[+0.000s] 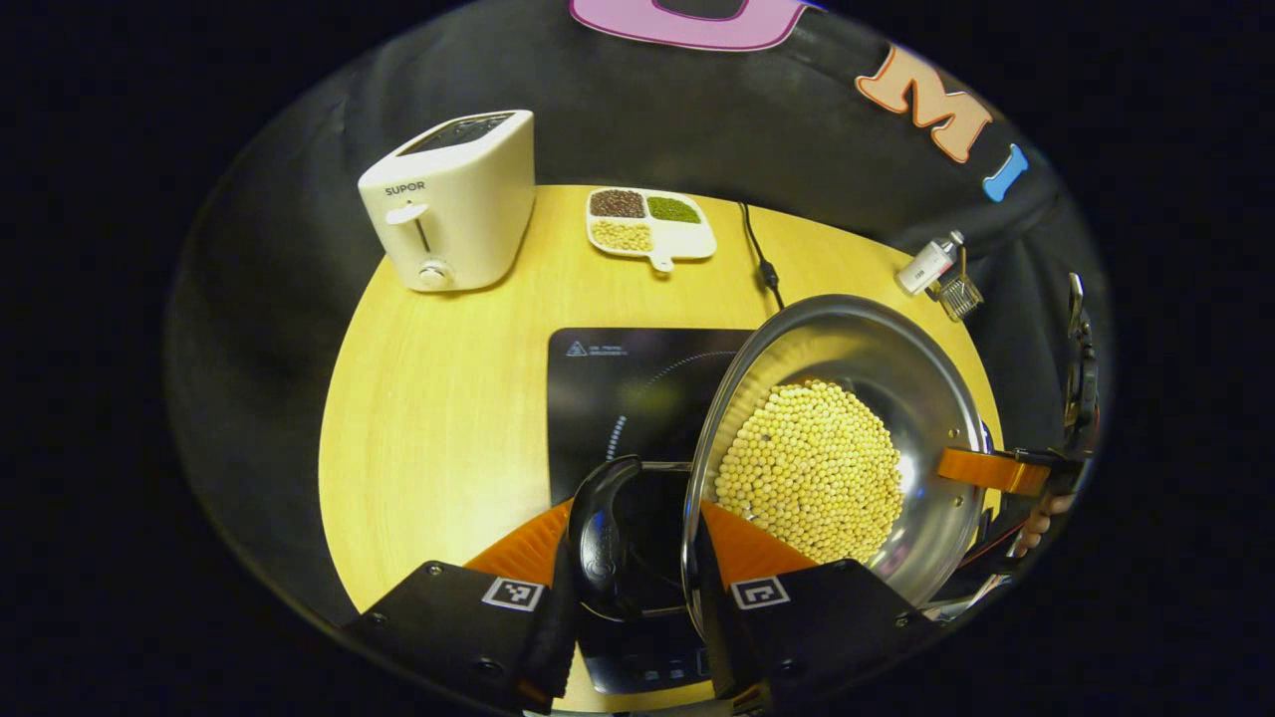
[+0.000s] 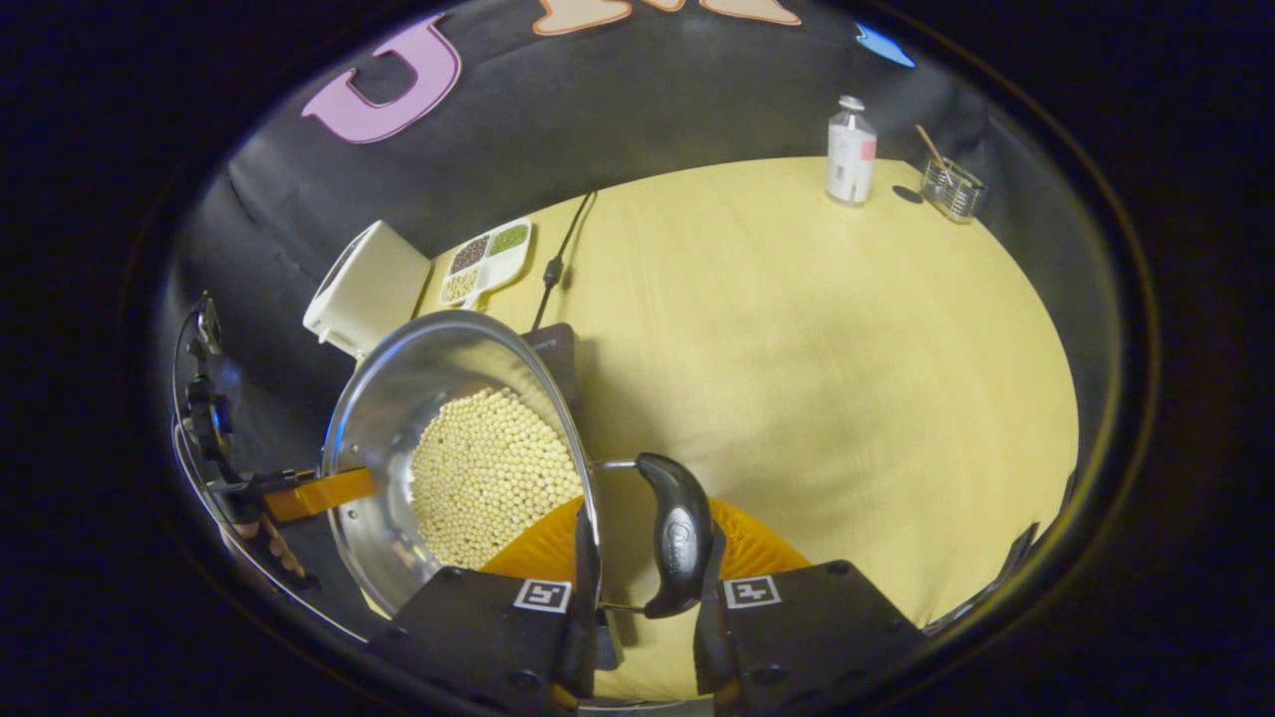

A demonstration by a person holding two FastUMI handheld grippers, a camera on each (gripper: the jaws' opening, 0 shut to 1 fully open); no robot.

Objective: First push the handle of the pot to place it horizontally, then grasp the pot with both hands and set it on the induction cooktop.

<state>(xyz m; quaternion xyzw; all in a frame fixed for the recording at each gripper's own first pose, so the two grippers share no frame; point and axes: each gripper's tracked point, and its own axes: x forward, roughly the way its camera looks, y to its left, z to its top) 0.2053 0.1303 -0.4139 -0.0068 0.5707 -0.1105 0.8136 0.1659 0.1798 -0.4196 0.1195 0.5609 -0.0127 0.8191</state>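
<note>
A steel pot (image 1: pixel 896 358) (image 2: pixel 388 398) half full of pale soybeans (image 1: pixel 812 468) (image 2: pixel 488 478) hangs between both grippers. It covers the right part of the black induction cooktop (image 1: pixel 618 388) (image 2: pixel 560 349). My left gripper (image 1: pixel 635 513) is shut on the pot's black side handle (image 1: pixel 598 528), one finger outside the handle and one inside the rim. My right gripper (image 2: pixel 647 513) is shut the same way on the opposite handle (image 2: pixel 677 533). Each gripper's orange finger also shows across the pot, the right (image 1: pixel 996 470) and the left (image 2: pixel 319 495). I cannot tell if the pot's base touches anything.
On the round wooden table (image 1: pixel 438 418) (image 2: pixel 797 349) stand a white toaster (image 1: pixel 453 199) (image 2: pixel 364 289), a divided dish of grains (image 1: pixel 652 224) (image 2: pixel 488 259), the cooktop's cable (image 1: pixel 762 264) (image 2: pixel 558 254), a small bottle (image 1: pixel 928 264) (image 2: pixel 850 151) and a glass holder (image 1: pixel 959 296) (image 2: pixel 951 187).
</note>
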